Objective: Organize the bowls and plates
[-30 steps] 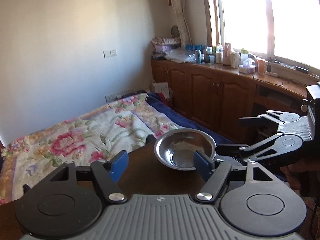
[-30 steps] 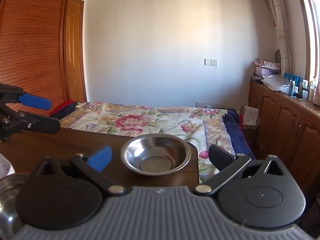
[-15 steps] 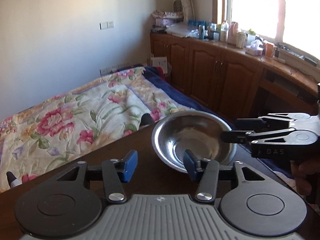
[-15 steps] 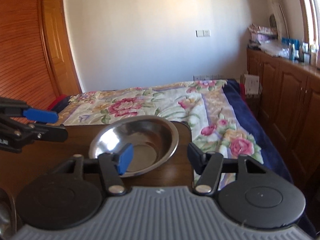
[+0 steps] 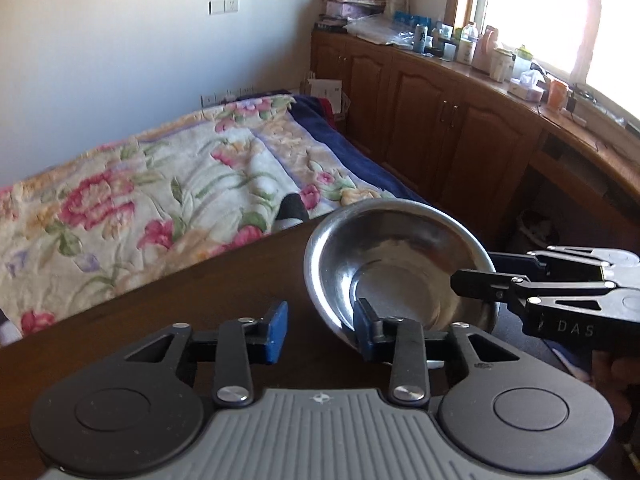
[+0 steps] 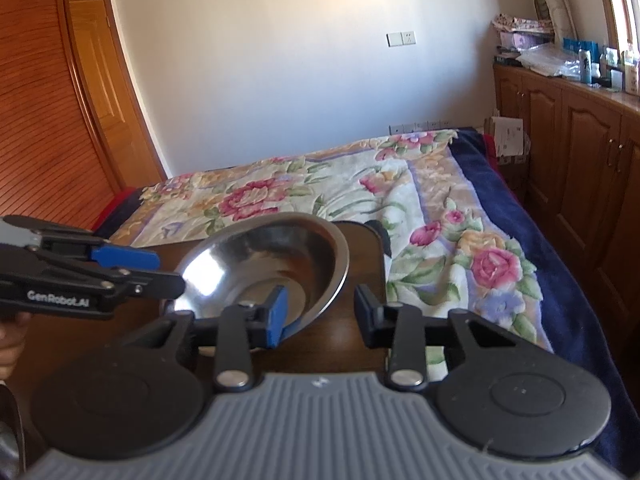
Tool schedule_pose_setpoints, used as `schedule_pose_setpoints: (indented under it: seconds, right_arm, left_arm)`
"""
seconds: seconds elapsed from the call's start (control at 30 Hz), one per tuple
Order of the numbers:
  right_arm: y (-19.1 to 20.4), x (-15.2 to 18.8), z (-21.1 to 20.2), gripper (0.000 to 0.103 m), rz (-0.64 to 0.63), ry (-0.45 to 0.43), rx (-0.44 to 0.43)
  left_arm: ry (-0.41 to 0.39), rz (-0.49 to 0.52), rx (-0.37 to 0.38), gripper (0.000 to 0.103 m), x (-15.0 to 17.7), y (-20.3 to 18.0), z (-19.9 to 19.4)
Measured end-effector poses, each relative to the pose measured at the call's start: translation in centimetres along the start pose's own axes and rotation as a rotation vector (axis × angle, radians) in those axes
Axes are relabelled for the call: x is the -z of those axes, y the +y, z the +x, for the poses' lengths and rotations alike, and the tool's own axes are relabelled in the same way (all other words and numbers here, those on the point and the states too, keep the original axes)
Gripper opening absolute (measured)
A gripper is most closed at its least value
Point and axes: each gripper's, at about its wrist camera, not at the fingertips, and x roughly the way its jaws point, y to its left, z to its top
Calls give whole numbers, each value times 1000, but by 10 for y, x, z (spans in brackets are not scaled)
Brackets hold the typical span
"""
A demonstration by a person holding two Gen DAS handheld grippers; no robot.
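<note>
- A round stainless-steel bowl [image 5: 400, 268], shiny and smooth with a flat bottom and flared rim, sits near the corner of a dark brown wooden table [image 5: 200, 300]; its inside mirrors the room in blurred patches.
- The left gripper [image 5: 320, 330] is black plastic with blue pads and a ribbed grey body; its jaws stand partly apart, holding nothing; the right-hand finger lies at the bowl's near rim, the other over bare wood.
- The right gripper [image 6: 320, 314] is of the same make; its jaws stand partly apart and straddle the bowl's right rim, the blue-padded finger [image 6: 276, 316] inside the bowl, the other outside; whether either pad touches the metal cannot be told.
- In the left wrist view, the right gripper reaches in from the side across the bowl's rim.
- Beyond the table lies a bed with a quilted floral bedspread [image 6: 360, 208], edged in dark blue; wooden cabinets [image 5: 440, 128] with arched panel doors line the window wall.
</note>
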Motion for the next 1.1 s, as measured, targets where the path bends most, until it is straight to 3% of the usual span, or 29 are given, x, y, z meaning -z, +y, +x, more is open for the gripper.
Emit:
schedule_pose_setpoints:
  seconds: [0.13,0.47,1.1]
  right_arm:
    - [-3,0,3,32,20,13,-13]
    - [-1,1,-5,18,60,16,-9]
    - [29,-12,-58,17,-13,-83,15]
  left_arm:
    - [19,-15,20,22,-1,-3,3]
    - [-14,33,13,21,6,-12,-23]
    - [-133,103,12,21,14,-24,-111]
